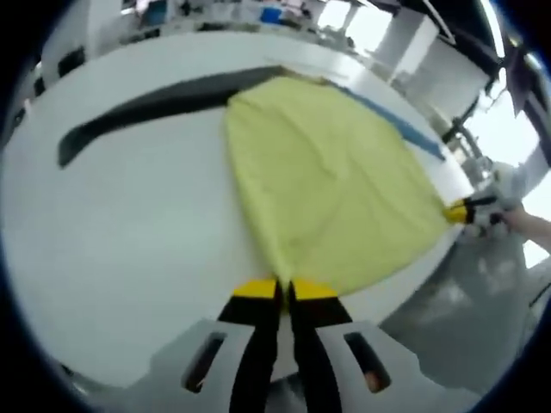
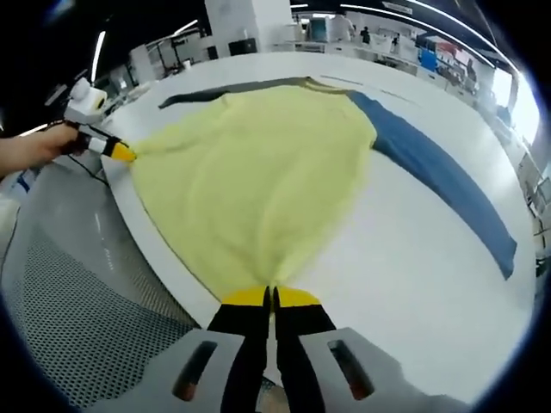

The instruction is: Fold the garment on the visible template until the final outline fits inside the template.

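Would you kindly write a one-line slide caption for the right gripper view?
Right tool and left tool each pinch an edge of the yellow garment stretched over the white table.

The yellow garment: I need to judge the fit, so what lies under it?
Under the yellow garment lies the white table. A dark blue strip runs out from beneath it. How far the strip reaches underneath is covered.

I log a white table [image 2: 413, 284] taking up most of both views. In the right gripper view I note grey floor [image 2: 60, 249] at lower left, with a dotted mat [image 2: 77, 344] at its lower part. Shelving and equipment [image 2: 344, 30] line the top edge there. In the left gripper view I record bright windows [image 1: 362, 21] at upper right and grey floor [image 1: 465, 318] at lower right.
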Demonstrator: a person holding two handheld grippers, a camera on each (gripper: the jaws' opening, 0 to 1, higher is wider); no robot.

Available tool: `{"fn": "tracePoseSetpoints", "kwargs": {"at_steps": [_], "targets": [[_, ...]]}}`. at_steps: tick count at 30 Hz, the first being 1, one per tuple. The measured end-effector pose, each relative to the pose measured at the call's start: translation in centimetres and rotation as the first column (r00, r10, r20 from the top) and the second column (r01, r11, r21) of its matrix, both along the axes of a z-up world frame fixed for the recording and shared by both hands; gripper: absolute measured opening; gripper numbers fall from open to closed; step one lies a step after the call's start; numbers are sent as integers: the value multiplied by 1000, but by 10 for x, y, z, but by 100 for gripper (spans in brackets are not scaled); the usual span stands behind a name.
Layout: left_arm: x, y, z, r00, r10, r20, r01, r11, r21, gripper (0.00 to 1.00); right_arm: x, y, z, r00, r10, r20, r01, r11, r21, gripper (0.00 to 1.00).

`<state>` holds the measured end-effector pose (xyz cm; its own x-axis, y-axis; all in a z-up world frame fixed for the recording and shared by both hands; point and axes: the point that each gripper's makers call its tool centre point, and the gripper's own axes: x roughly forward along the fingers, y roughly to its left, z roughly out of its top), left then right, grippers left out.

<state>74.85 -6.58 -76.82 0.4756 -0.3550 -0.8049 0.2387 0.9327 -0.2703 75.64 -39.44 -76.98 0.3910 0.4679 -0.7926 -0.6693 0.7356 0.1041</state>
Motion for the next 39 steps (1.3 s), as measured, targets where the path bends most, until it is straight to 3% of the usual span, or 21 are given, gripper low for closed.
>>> {"fn": "tracePoseSetpoints", "kwargs": {"at_steps": [9,21,28,32,34,36,39], "targets": [[-25,-18,4,992,-102,-75,104,994,30,0,-7,-13,5,999,13,-32,-13,1000,-6,2],[-42,-20,3,987,-105,-120,109,994,20,1,-17,-18,-4,998,-2,-70,2,1000,-7,3],[-56,-8,0,975,-149,-163,165,982,88,1,-36,-27,-12,992,6,-125,-11,999,-39,13],[-60,3,2,979,-125,-160,143,984,105,0,-42,-37,-10,993,-15,-117,9,999,-48,22],[-59,12,5,984,-105,-143,123,985,124,0,-40,-40,-4,992,-63,-106,61,998,-16,23],[-53,23,8,993,-65,-104,80,985,152,9,-40,-46,-2,993,-74,-94,71,997,-28,26],[-48,35,13,997,-39,-61,49,982,183,34,-38,-51,1,994,-83,-75,80,996,-43,35]]}}
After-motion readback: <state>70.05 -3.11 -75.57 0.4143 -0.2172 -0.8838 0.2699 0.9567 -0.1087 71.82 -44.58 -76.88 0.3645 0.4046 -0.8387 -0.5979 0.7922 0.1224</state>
